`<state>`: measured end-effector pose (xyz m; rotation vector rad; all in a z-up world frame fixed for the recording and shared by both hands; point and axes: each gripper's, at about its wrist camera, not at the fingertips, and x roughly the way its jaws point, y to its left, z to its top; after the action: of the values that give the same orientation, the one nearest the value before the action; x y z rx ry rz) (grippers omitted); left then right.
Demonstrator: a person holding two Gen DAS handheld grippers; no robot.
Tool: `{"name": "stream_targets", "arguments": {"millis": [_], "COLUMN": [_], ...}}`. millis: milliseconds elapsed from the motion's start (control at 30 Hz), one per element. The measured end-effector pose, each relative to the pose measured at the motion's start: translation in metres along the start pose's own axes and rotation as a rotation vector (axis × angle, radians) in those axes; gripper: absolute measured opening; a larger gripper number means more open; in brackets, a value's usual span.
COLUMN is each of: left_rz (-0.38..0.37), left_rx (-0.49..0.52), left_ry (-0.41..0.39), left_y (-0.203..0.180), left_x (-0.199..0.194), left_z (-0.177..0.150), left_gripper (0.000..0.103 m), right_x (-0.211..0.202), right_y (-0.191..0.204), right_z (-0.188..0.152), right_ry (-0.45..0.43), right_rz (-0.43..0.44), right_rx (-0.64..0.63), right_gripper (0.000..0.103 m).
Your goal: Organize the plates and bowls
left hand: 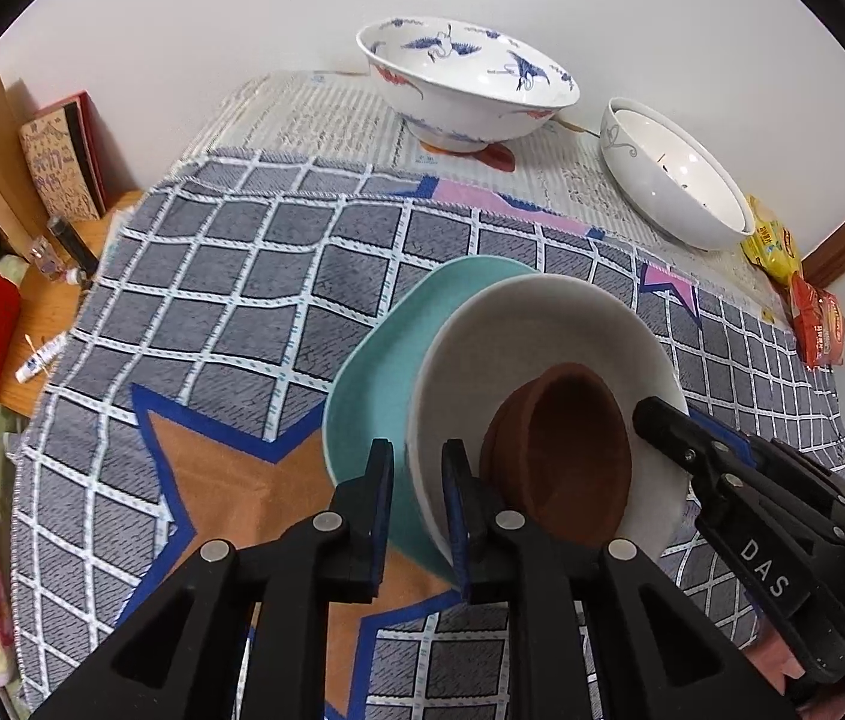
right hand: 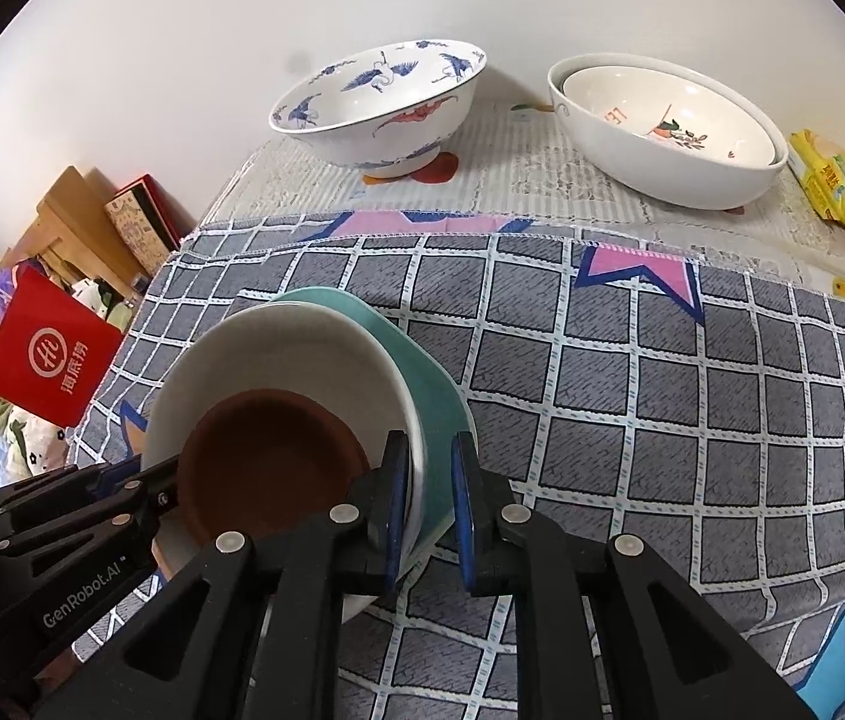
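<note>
A stack rests on the checked cloth: a teal plate underneath, a white deep plate on it, and a small brown bowl inside that. My left gripper straddles the white plate's near rim, one finger inside and one outside over the teal plate. A thin strip of teal shows beside the outer pad, so the jaws stand slightly open. My right gripper straddles the rims of the white plate and teal plate on the opposite side, also barely open. The brown bowl sits between both grippers.
At the back, against the wall, stand a blue crane-pattern bowl and two nested white bowls. Yellow and red snack packets lie at the far right. A red bag, boxes and clutter sit off the table's left edge.
</note>
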<state>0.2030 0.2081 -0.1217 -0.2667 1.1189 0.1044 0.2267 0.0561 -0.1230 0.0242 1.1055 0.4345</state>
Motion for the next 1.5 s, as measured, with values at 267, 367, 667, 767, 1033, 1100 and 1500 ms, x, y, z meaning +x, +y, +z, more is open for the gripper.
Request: {"name": "stream_targets", "arguments": {"millis": [267,367,667,767,1033,1100,1500], "left_rz": [0.019,0.008,-0.05,-0.058,-0.051,-0.046,-0.053], "left_rx": [0.033,0.043,0.091,0.14,0.206,0.221,0.227], "left_ry": [-0.06,-0.086,-0.18,-0.201,-0.276,-0.282,-0.307], "left_y": [-0.009,-0.014,-0.051,-0.072,-0.11,-0.116,-0.133], "left_x": [-0.03,-0.046,-0.09,-0.104,-0.137,-0.143,-0.178], "left_z": [-0.015,-0.023,-0.058,-0.073,-0.116,-0.127,-0.17], "left_gripper": [0.021,0.023,0.043,0.048,0.071,0.072,0.082], "right_x": [-0.021,-0.036,-0.116,-0.145,-0.199,-0.214,-0.264], "right_y": [0.001,-0.001,-0.031,-0.044,-0.075,-0.077,-0.083], "right_z": [-0.013,-0.021,-0.054,-0.072,-0.119,-0.133,-0.189], "right_ry": [-0.02,-0.038,-0.152,-0.19,-0.224,-0.254,-0.314], "right_rz": [0.001,0.005,-0.116,-0.19,-0.267,-0.271,-0.283], "right_rx": [-0.03,-0.032,-0.011,0.006,0.081,0.086,0.133], "right_gripper": [0.017,0.018,0.04,0.045,0.063,0.074,0.09]}}
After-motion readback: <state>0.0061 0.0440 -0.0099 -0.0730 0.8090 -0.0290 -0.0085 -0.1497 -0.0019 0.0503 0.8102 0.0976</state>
